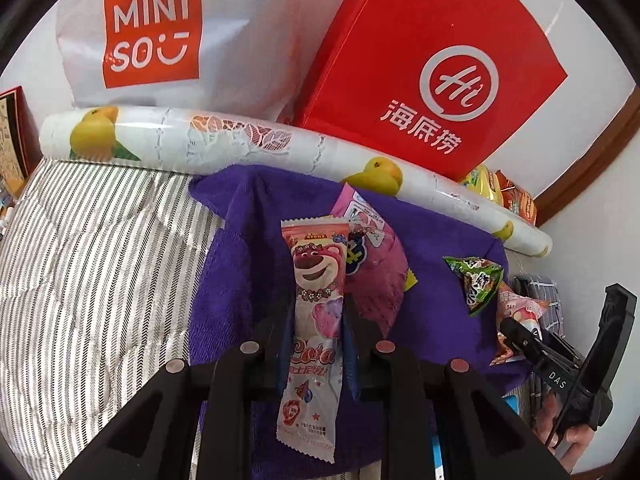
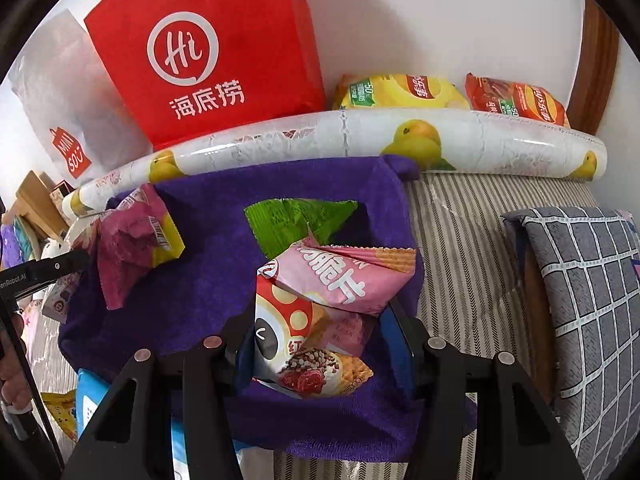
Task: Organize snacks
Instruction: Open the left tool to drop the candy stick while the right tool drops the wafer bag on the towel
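Note:
My left gripper (image 1: 316,312) is shut on a long pink bear-print snack bar (image 1: 312,272), which hangs over a purple towel (image 1: 240,248). On the towel lie a pink snack bag (image 1: 380,276) and a green triangular packet (image 1: 476,280). My right gripper (image 2: 320,340) is shut on a pink mushroom-print snack packet (image 2: 304,332), and a second pink packet (image 2: 340,276) rests against its top. Beyond them on the purple towel (image 2: 192,288) are the green packet (image 2: 296,220) and the crumpled pink and yellow bag (image 2: 136,240). The right gripper (image 1: 516,332) also shows at the right edge of the left wrist view.
A rolled fruit-print sheet (image 2: 360,140) lies behind the towel. Behind the roll lean a red paper bag (image 2: 208,52) and a white Miniso bag (image 1: 160,32), with yellow (image 2: 400,92) and orange (image 2: 516,100) chip bags beside them. Striped bedding (image 1: 100,260) spreads left, and a grey checked pillow (image 2: 580,300) lies right.

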Action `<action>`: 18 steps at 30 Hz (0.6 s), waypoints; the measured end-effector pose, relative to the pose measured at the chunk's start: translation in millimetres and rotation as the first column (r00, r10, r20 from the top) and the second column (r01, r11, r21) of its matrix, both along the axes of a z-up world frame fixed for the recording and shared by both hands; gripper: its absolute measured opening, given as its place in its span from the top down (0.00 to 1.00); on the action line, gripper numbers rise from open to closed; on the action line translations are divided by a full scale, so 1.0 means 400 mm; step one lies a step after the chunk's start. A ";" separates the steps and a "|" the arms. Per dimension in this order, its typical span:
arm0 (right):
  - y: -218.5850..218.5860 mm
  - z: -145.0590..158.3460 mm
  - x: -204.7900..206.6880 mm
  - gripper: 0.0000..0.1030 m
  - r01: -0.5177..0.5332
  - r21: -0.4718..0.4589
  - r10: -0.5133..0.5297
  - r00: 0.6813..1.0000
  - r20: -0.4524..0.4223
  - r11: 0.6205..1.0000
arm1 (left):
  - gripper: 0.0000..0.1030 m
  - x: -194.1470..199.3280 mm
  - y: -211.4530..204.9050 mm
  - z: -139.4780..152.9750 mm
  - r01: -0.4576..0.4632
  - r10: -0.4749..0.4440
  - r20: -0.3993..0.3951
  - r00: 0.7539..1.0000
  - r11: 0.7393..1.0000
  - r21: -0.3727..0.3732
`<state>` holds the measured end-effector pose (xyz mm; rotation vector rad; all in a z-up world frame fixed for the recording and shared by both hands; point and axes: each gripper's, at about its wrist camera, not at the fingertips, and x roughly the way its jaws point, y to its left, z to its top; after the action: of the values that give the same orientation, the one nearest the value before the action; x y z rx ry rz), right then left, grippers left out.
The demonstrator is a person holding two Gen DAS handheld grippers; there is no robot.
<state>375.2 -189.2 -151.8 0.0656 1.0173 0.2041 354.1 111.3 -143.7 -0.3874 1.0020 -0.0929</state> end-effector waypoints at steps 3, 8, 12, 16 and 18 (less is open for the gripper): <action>0.001 -0.004 0.000 0.47 0.000 -0.006 0.000 1.000 -0.002 1.000 | 0.80 0.004 -0.003 -0.011 -0.001 0.001 -0.014 1.000 1.000 0.005; 0.003 -0.011 0.003 0.47 -0.001 -0.013 0.001 1.000 -0.007 1.000 | 0.80 0.007 -0.007 -0.022 0.006 -0.006 -0.034 0.999 1.000 0.005; 0.009 -0.023 0.000 0.47 -0.004 -0.026 0.003 1.000 -0.016 1.000 | 0.80 0.010 -0.016 -0.027 0.023 -0.022 -0.047 0.999 1.000 0.011; 0.016 -0.028 -0.002 0.46 -0.006 -0.049 0.005 1.000 -0.020 0.999 | 0.80 0.019 -0.019 -0.034 0.023 -0.022 -0.070 0.997 1.000 0.012; 0.020 -0.029 -0.004 0.46 -0.016 -0.057 0.015 1.000 -0.021 0.998 | 0.80 0.019 -0.012 -0.036 0.024 -0.023 -0.082 0.996 1.000 0.008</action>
<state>373.6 -181.0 -163.4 0.0079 1.0439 0.1886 361.6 106.3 -157.9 -0.3736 1.0878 -0.0942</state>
